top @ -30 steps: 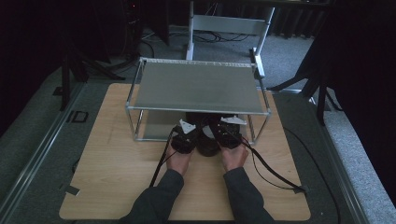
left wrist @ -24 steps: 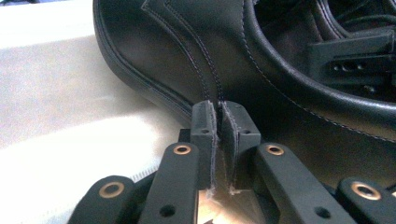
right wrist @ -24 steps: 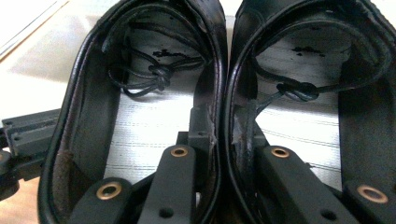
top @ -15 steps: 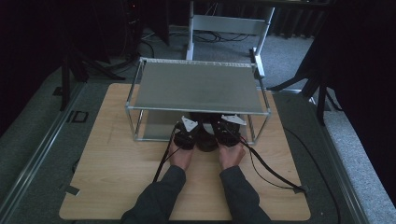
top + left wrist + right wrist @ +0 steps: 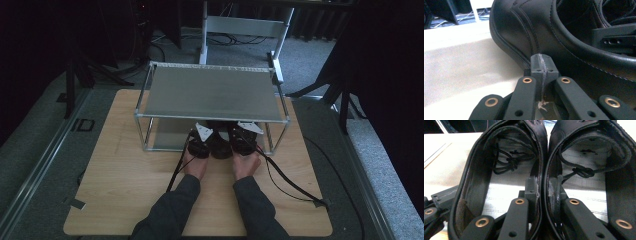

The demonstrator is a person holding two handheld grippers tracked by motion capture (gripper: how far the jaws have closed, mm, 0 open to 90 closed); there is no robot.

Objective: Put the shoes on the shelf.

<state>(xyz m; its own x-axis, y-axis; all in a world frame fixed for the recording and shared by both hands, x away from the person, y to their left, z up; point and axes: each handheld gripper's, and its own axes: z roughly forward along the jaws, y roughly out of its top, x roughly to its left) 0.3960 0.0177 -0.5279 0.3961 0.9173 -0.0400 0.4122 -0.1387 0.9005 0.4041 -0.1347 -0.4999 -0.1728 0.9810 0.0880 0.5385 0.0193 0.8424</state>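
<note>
Here, shoes (image 5: 544, 170) side by side, toes pointing away under rack (image 5: 210, 92).

Person: dark grey long sleeves (image 5: 172, 212). Left gripper (image 5: 543, 65) and right gripper (image 5: 543, 192): black linkage jaws, brass-coloured rivets. Black cables (image 5: 285, 177) trail from each.
</note>
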